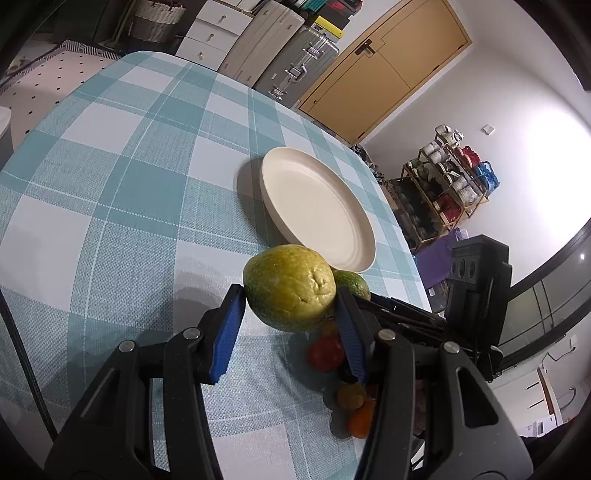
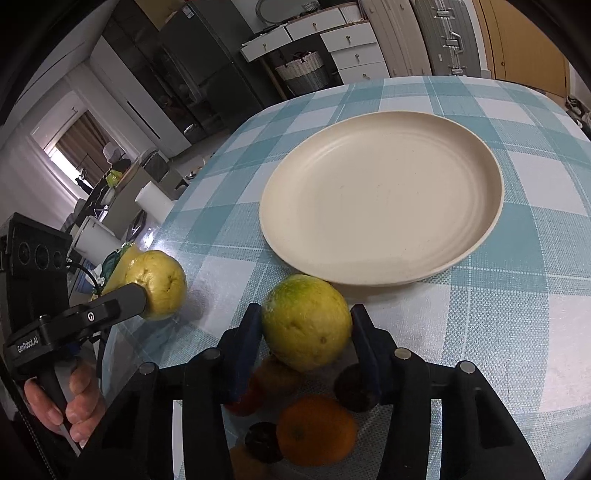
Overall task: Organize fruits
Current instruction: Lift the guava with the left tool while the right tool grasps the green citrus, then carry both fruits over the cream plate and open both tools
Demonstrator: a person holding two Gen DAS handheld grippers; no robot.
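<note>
Fingers (image 1: 236, 325) of left gripper (image 1: 291, 314) clamping yellow-green fruit (image 1: 290, 288); right gripper (image 2: 303, 343) pinching second fruit (image 2: 306, 326), plate (image 2: 476, 243) rim at twelve o'clock, table (image 2: 517, 332) lying bare at three.

Room clutter around the checked table

A teal-and-white checked tablecloth (image 1: 122, 206) covers the table; behind it stand a white drawer unit (image 1: 212, 33), grey suitcases (image 1: 295, 62), a woven basket (image 1: 157, 18), a wooden door (image 1: 384, 62) and a shelf rack (image 1: 447, 184) of colourful items

Wooden door (image 1: 384, 66), white drawers (image 2: 351, 48), checked tablecloth (image 1: 110, 184).
</note>
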